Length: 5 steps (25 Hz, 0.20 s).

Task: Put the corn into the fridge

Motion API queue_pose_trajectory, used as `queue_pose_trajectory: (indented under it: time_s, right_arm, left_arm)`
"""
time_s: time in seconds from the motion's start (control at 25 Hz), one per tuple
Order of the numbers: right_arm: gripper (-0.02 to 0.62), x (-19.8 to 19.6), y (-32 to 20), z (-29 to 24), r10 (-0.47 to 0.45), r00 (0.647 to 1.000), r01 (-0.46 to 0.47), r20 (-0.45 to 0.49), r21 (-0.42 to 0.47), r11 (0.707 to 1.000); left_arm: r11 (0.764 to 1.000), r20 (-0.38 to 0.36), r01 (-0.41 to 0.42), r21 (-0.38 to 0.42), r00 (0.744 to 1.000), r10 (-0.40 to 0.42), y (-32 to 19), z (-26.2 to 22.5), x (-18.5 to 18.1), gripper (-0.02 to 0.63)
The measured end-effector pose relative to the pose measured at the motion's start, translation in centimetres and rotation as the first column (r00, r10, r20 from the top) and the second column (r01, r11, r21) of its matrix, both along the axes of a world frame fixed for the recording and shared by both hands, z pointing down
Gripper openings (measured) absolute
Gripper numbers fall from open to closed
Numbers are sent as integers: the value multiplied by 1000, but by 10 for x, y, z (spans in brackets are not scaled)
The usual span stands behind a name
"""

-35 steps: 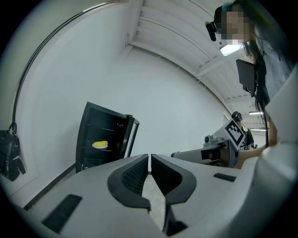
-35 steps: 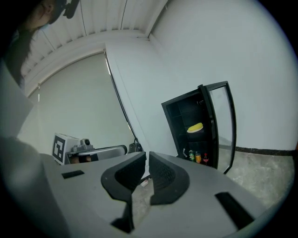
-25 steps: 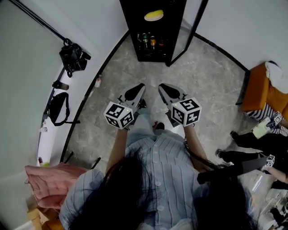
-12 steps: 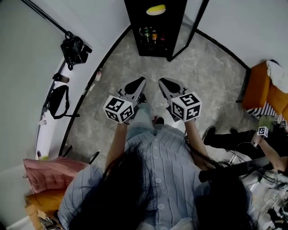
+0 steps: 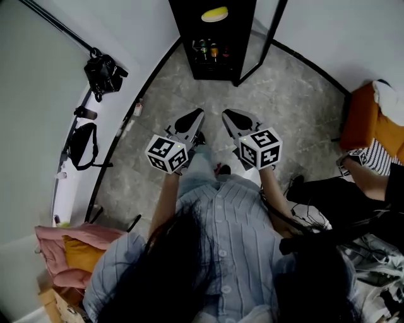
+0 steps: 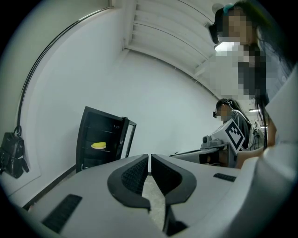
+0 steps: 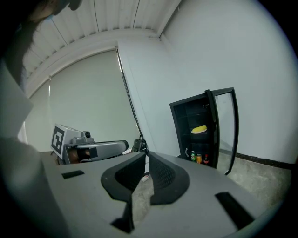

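A yellow corn point(image 5: 214, 14) lies on a shelf inside the black fridge point(image 5: 183, 38), whose glass door point(image 5: 268, 41) stands open to the right. The corn also shows in the left gripper view point(image 6: 98, 145) and in the right gripper view point(image 7: 199, 128). My left gripper point(image 5: 197, 117) and right gripper point(image 5: 228, 117) are held side by side over the floor, well short of the fridge. Both are shut with nothing between the jaws. From the left gripper point(image 6: 149, 160) the right one's marker cube point(image 6: 234, 133) shows; from the right gripper point(image 7: 146, 157) the left cube point(image 7: 59, 138) shows.
Several cans and bottles point(image 5: 210, 53) stand on the fridge's lower shelf. A black bag point(image 5: 103, 74) and a camera strap hang by the left wall. An orange chair point(image 5: 372, 123) and a seated person's legs point(image 5: 328, 195) are at the right. Pink and orange cushions point(image 5: 69, 252) lie lower left.
Both grippers stay shut and nearly still. The view shifted slightly. The person at the right moved their legs and arm, and the orange cushion now shows more at lower left.
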State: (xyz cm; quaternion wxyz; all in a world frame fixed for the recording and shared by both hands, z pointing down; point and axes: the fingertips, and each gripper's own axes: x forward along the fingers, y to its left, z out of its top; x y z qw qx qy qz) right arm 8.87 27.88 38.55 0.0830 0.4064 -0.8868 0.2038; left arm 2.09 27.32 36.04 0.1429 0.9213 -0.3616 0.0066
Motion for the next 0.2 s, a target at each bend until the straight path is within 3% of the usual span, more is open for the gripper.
queue_pose_trajectory:
  time_s: [0.2]
  right_arm:
    - [34, 7, -4, 1, 8, 1000, -9, -9, -7, 1000]
  left_arm:
    - [1000, 4, 1, -4, 1000, -1, -2, -1, 3, 23]
